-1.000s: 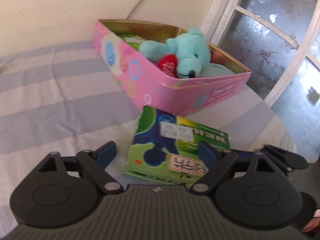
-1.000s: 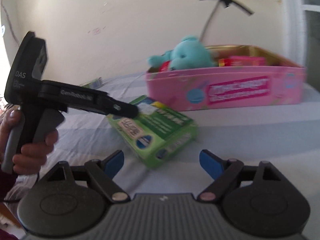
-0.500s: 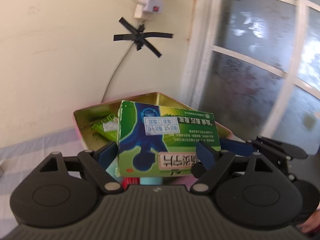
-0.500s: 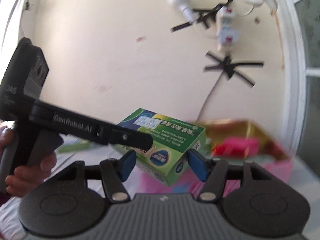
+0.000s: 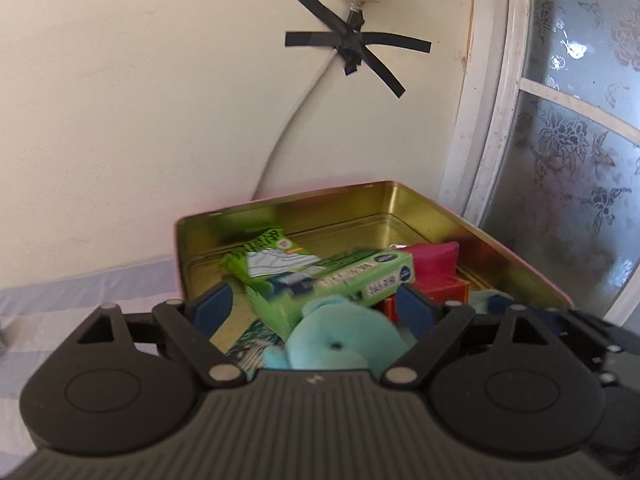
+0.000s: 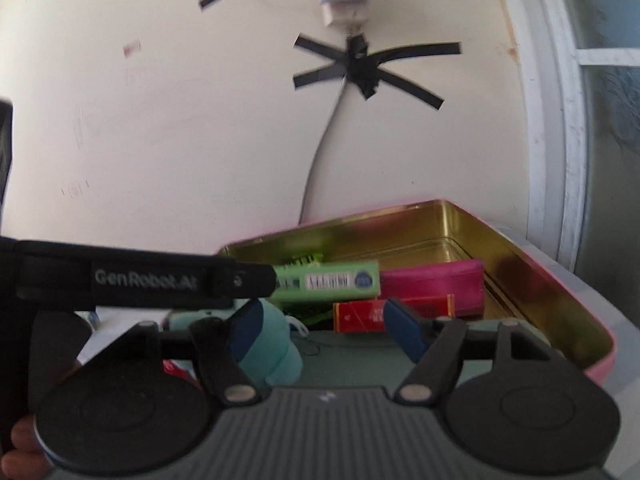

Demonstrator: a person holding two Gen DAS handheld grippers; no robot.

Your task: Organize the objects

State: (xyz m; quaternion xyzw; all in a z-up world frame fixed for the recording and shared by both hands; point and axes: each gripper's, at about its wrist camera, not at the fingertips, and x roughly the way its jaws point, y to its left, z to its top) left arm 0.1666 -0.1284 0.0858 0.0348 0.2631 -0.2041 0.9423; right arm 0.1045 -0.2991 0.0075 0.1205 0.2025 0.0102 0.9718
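Observation:
A green medicine box lies tilted inside the pink tin, propped on a teal teddy bear. My left gripper hovers over the tin's near side. Its jaws are opening, and the box sits just beyond the pads, untouched. In the right wrist view the same box rests in the tin behind the teddy. My right gripper is also opening, with nothing gripped. A finger of my left gripper reaches across to the box's left end.
The tin also holds a pink pouch, a red box and a green sachet. Behind it is a wall with a taped cable and a power strip. A frosted window stands at the right, striped cloth at the left.
The green box went from the cloth in front of the tin, up between both grippers, into the tin. Both grippers' jaws have spread off it and both hands moved over the tin.

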